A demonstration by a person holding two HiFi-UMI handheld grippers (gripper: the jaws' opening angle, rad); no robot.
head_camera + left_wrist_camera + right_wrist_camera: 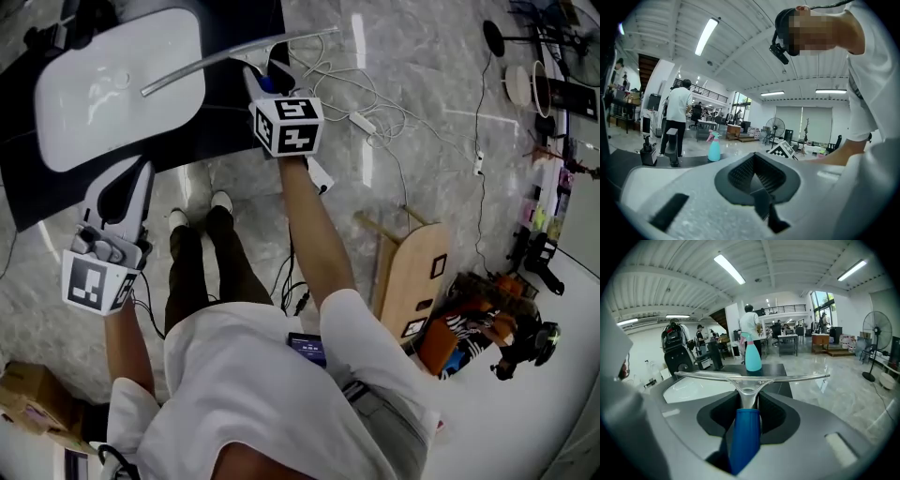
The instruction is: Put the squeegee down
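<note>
The squeegee has a blue handle (745, 437) and a long metal blade (750, 377). My right gripper (749, 401) is shut on the handle, with the blade crosswise just past the jaws. In the head view the right gripper (267, 77) holds the blade (225, 56) over the black table (225, 131), beside the white oval board (122, 84). My left gripper (141, 173) hangs at the table's near edge, lower left, with its fingers meeting at the tips and nothing between them. Nothing lies in the jaws of the left gripper (757, 180) in its own view either.
A teal spray bottle (753, 355) stands at the table's far side, also seen from the left gripper (714, 149). Cables (375, 112) trail over the marble floor. A wooden board (412, 281) and a cardboard box (33, 398) sit nearby. People stand in the hall behind.
</note>
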